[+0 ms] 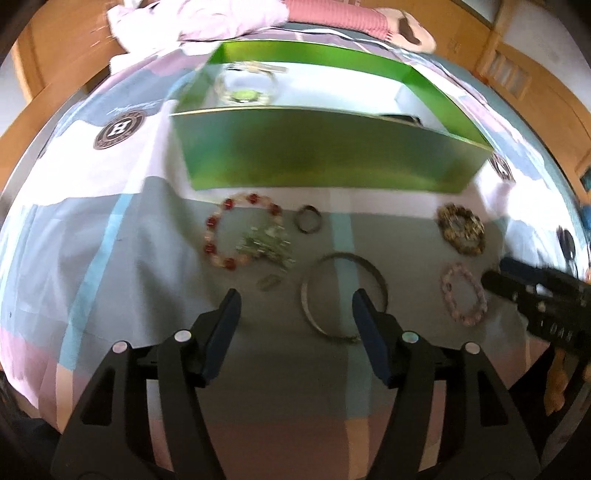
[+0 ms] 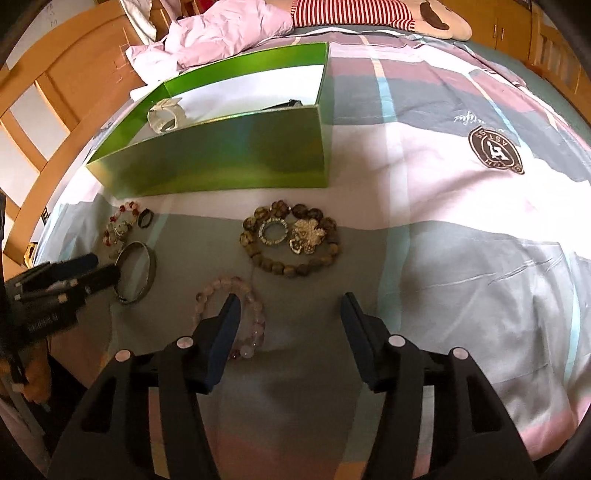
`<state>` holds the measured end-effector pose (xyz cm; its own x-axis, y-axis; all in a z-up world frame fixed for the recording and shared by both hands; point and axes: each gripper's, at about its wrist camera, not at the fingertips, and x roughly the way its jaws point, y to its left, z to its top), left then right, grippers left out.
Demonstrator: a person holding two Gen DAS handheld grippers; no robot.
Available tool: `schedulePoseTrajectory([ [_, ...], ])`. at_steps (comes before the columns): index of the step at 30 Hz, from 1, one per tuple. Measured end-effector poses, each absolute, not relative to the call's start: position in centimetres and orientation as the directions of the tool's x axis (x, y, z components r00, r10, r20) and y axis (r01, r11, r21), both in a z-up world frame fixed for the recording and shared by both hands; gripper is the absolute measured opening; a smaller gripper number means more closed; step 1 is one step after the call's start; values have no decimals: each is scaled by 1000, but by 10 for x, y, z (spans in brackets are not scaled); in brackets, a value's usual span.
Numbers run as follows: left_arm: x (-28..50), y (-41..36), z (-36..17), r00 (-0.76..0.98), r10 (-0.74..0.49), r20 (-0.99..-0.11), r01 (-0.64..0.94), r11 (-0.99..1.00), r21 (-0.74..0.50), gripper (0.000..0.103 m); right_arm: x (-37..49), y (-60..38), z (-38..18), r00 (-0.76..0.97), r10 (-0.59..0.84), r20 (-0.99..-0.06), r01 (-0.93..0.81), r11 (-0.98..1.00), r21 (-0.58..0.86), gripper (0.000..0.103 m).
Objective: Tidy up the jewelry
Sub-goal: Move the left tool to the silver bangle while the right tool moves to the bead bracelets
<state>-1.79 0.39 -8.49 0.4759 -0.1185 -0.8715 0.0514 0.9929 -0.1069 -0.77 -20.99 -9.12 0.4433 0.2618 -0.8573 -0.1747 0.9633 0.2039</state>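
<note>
A green box (image 1: 325, 158) stands open on the bed, with a clear glass bangle (image 1: 245, 86) inside; it also shows in the right wrist view (image 2: 221, 162). In front of it lie a red and pale bead bracelet (image 1: 221, 236), a silver brooch (image 1: 266, 243), a small dark ring (image 1: 307, 218), a metal bangle (image 1: 343, 295), a brown bead bracelet (image 2: 291, 240) with silver brooches (image 2: 291, 232) inside, and a pink bead bracelet (image 2: 236, 314). My left gripper (image 1: 295, 306) is open and empty over the metal bangle. My right gripper (image 2: 290, 310) is open and empty beside the pink bracelet.
The bedspread (image 2: 443, 221) is patchwork pink, grey and blue with round logos. A rumpled pink cloth (image 2: 221, 33) and a striped plush toy (image 2: 369, 14) lie behind the box. A wooden bed frame (image 2: 48, 110) runs along the left.
</note>
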Motion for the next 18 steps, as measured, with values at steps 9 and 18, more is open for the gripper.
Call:
schedulePoseTrajectory([
  [9,-19,-2,-88,473,-138,-870,85,990,-111,63,-9,-202,-94,437,261,-861,-198,961,191,53],
  [18,-21,-12,-95,459,-140,-877,112,989,-99,68,-6,-223,-91,471,237,-850,-94,971,219,53],
])
